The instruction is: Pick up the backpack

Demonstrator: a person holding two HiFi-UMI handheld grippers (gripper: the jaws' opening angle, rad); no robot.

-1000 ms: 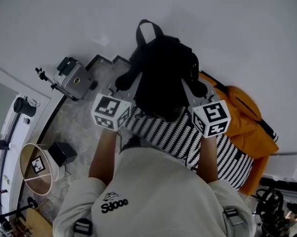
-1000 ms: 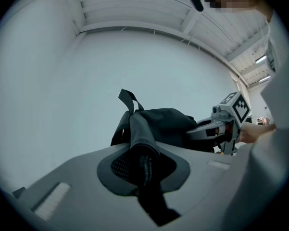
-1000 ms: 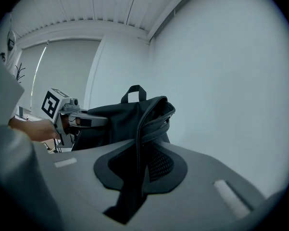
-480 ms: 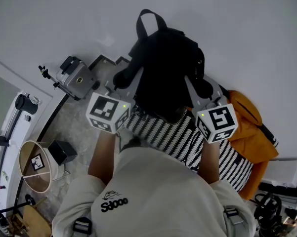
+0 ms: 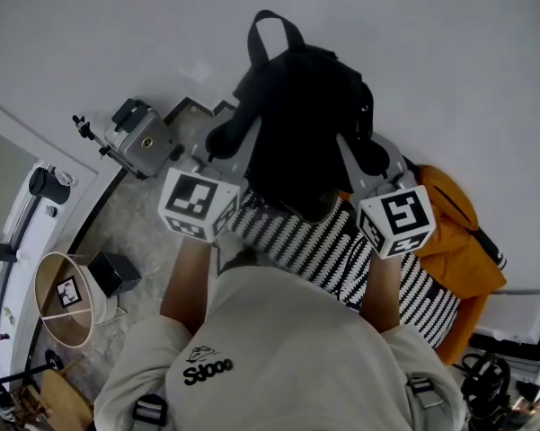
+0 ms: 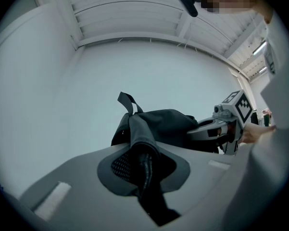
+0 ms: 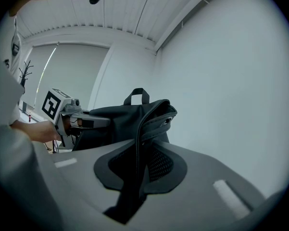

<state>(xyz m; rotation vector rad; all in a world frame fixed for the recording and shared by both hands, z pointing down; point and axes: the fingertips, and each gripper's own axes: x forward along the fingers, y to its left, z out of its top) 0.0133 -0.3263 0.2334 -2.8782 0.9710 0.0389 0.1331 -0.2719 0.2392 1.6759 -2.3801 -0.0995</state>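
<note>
A black backpack (image 5: 301,119) with a top loop handle hangs in the air in front of a white wall, held from both sides. My left gripper (image 5: 218,146) is shut on the backpack's left shoulder strap (image 6: 140,148), which runs down between the jaws. My right gripper (image 5: 367,155) is shut on the right shoulder strap (image 7: 139,153) in the same way. In the left gripper view, the backpack (image 6: 168,124) shows with the right gripper beyond it. The right gripper view has the backpack (image 7: 125,121) with the left gripper behind it.
Below the backpack lie a black-and-white striped cloth (image 5: 328,250) and an orange bag (image 5: 449,227). A grey device (image 5: 142,142) stands on the floor at the left. A round lampshade (image 5: 67,303) and other gear sit at the lower left.
Both grippers have risen together and the backpack has come up with them, its loop handle higher in the head view. Both grips are unchanged.
</note>
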